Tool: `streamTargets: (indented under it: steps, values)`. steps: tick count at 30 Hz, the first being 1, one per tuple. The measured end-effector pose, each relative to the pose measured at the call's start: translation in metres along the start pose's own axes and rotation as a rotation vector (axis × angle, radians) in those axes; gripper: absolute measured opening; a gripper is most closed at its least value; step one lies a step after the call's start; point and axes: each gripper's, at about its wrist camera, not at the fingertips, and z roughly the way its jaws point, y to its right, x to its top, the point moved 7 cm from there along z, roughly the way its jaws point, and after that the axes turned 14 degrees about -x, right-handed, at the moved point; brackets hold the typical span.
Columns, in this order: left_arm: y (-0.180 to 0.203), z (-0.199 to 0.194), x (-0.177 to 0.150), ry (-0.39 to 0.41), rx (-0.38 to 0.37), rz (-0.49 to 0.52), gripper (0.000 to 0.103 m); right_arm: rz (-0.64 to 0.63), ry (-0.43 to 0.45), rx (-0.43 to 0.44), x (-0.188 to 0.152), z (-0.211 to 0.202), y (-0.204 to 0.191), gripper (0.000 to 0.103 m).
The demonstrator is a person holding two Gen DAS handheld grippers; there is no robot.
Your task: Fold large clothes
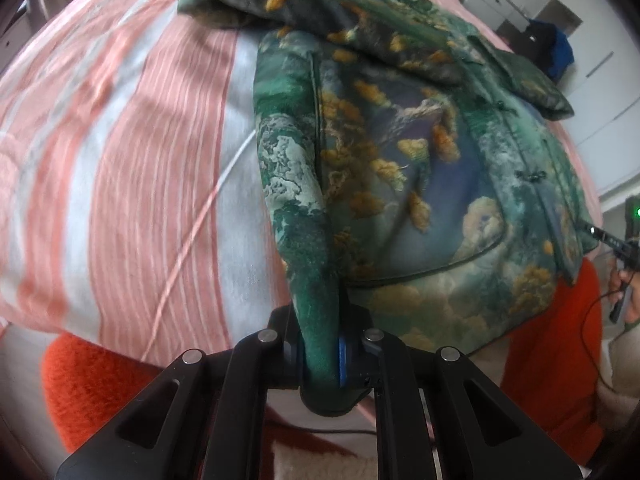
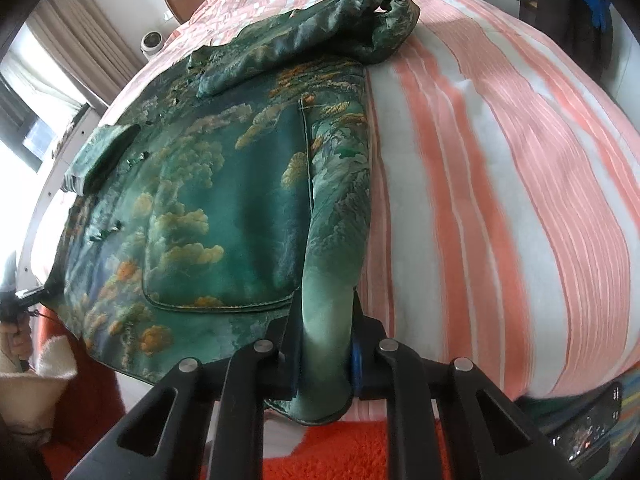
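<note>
Right hand-held gripper [image 2: 322, 354] clamped on green patterned jacket [image 2: 224, 208] hem, striped bedspread [image 2: 500, 184] beneath

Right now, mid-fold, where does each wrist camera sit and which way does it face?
Left wrist: on the left gripper, aimed steeply down along its fingers, shut on the green printed jacket at its left hem corner; a hand holding the other gripper shows far right.
Right wrist: on the right gripper, also aimed down, shut on the right hem corner; a hand shows far left.
Shared: the jacket, its sleeves folded across, and the pink striped bedsheet.
</note>
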Motion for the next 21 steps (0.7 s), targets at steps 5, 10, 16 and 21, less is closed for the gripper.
streamTargets:
  steps: [5, 10, 16, 21]
  values:
    - [0.011, 0.008, 0.005, 0.003, 0.125, 0.103, 0.034, 0.023, 0.03, -0.035, 0.009, 0.008, 0.009, 0.026]
    - [0.042, -0.035, 0.009, 0.066, 0.248, 0.228, 0.052, 0.137, 0.092, -0.071, 0.005, -0.022, 0.024, 0.075]
    - [0.112, -0.082, 0.08, 0.25, 0.26, 0.519, 0.099, 0.114, 0.255, -0.143, -0.007, -0.075, -0.005, 0.077]
    - [0.144, 0.01, 0.145, 0.154, 0.32, 0.717, 0.099, 0.069, 0.284, -0.049, -0.014, -0.081, -0.069, 0.077]
